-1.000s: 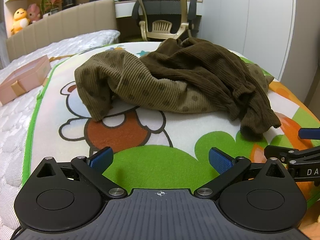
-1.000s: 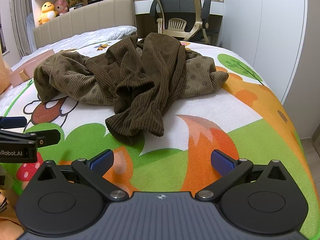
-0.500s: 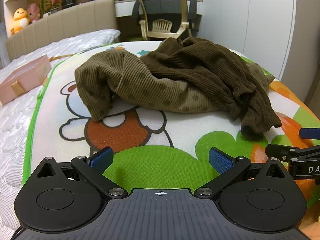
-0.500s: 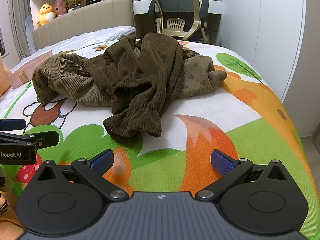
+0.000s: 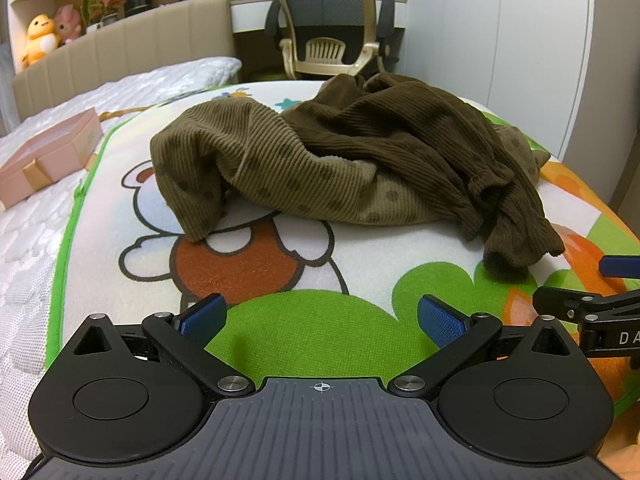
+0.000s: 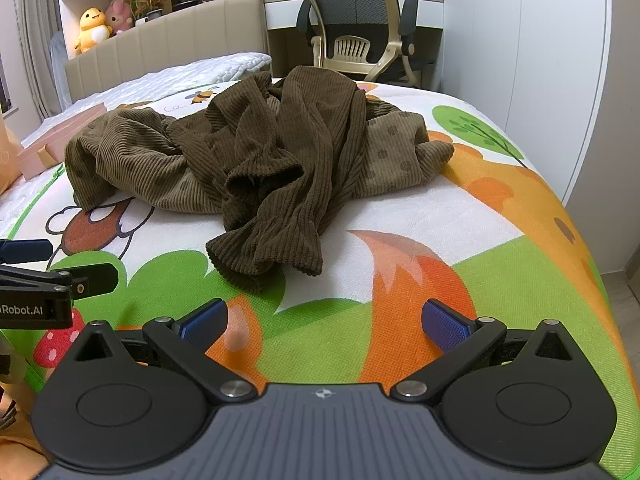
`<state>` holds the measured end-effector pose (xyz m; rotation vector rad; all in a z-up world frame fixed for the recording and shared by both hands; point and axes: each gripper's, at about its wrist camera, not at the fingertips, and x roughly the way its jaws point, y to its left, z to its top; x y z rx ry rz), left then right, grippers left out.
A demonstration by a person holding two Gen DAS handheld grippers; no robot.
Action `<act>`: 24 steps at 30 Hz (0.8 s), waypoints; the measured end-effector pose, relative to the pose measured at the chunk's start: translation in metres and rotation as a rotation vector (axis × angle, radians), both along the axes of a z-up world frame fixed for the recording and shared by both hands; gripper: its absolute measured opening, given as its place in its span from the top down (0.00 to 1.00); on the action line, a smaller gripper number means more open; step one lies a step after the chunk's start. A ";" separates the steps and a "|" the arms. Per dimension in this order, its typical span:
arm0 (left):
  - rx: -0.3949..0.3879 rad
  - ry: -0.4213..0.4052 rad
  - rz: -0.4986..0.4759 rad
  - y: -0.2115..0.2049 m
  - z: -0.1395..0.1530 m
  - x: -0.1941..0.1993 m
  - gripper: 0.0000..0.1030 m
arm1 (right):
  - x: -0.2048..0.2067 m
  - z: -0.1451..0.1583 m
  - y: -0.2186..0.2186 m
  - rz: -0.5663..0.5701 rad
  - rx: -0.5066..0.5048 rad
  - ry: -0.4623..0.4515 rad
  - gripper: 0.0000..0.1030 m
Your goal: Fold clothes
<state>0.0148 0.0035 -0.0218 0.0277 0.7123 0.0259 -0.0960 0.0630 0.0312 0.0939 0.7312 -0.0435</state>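
Closing in slightly since a second ago, you hold left gripper [image 5: 320, 316] and right gripper [image 6: 324, 320] spread, empty; brown garment [image 6: 256, 168] looks unmoved, crumpled on the cartoon blanket [image 6: 400, 280]. Folding probably unstarted; nearest cuff [image 6: 264, 258] seems first grab.

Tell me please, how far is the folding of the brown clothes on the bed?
Nothing looks done yet: the brown clothes lie in a crumpled heap on the cartoon mat, with one sleeve trailing toward the camera. Nothing is in hand: the left gripper and the right gripper are both open and short of the cloth. Spreading the heap flat and all the folding are left.
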 end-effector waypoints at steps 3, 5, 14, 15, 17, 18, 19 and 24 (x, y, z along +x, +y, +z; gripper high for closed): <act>0.000 0.000 0.000 0.000 0.000 0.000 0.00 | 0.000 0.000 0.000 0.000 0.001 -0.001 0.00; 0.000 0.000 0.000 0.000 0.000 0.000 0.00 | 0.000 0.000 -0.001 0.001 0.002 -0.002 0.00; 0.002 -0.003 -0.003 -0.001 -0.001 0.000 0.00 | 0.000 0.000 -0.002 0.001 0.005 -0.002 0.00; 0.002 -0.003 -0.003 -0.001 -0.001 0.000 0.00 | 0.000 0.000 -0.002 0.001 0.005 -0.001 0.00; 0.002 -0.002 -0.003 -0.001 -0.001 0.000 0.00 | 0.001 0.000 -0.002 0.001 0.006 -0.001 0.00; 0.002 -0.001 -0.003 -0.001 -0.001 0.000 0.00 | 0.001 -0.001 -0.002 0.001 0.006 -0.001 0.00; 0.002 -0.001 -0.003 -0.001 -0.001 -0.001 0.00 | 0.001 -0.001 -0.002 0.001 0.006 0.000 0.00; 0.002 -0.001 -0.005 -0.001 0.000 0.000 0.00 | 0.000 0.000 -0.002 0.000 0.007 -0.001 0.00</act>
